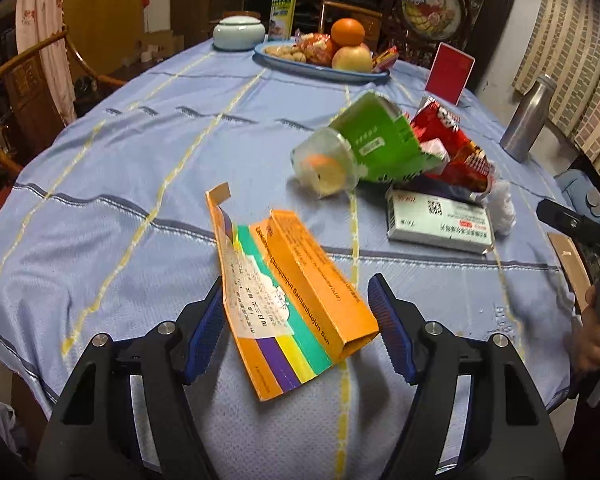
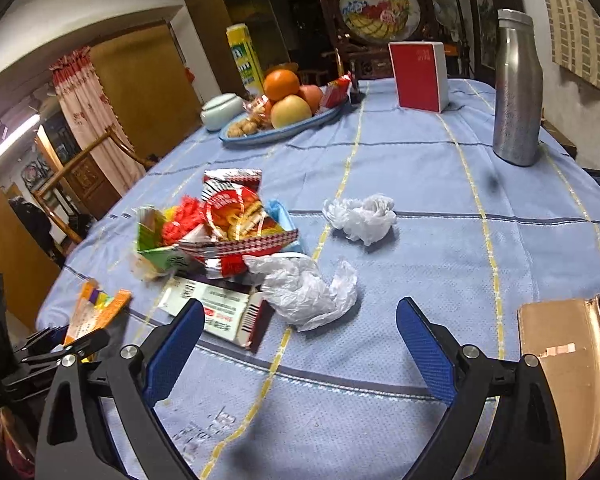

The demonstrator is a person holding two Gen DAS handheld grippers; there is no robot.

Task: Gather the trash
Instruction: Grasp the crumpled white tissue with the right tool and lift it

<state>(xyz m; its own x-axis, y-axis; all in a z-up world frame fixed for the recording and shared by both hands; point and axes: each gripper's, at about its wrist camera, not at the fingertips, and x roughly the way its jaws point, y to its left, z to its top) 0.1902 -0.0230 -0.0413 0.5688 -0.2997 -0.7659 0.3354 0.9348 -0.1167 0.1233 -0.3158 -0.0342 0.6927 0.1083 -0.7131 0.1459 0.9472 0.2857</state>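
Observation:
An orange medicine box (image 1: pixel 300 264) with coloured stripes, its flap torn open, sits tilted between the blue pads of my left gripper (image 1: pixel 296 286), which is shut on it just above the blue tablecloth (image 1: pixel 140 168). Beyond it lies a trash pile: a clear cup (image 1: pixel 326 168) in a green carton (image 1: pixel 372 140), a red snack wrapper (image 1: pixel 456 148) and a white medicine box (image 1: pixel 436 220). My right gripper (image 2: pixel 300 303) stands open over the cloth with nothing between its fingers. Crumpled white plastic (image 2: pixel 304 288) lies just ahead of it, a white wad (image 2: pixel 362 216) farther back.
A blue fruit plate (image 2: pixel 284 132), a pale lidded jar (image 1: pixel 238 32), a red box (image 2: pixel 418 76) and a steel bottle (image 2: pixel 516 92) stand at the table's far side. A wooden chair (image 1: pixel 20 64) is off the left edge. A tan flat object (image 2: pixel 560 360) sits beside the right gripper.

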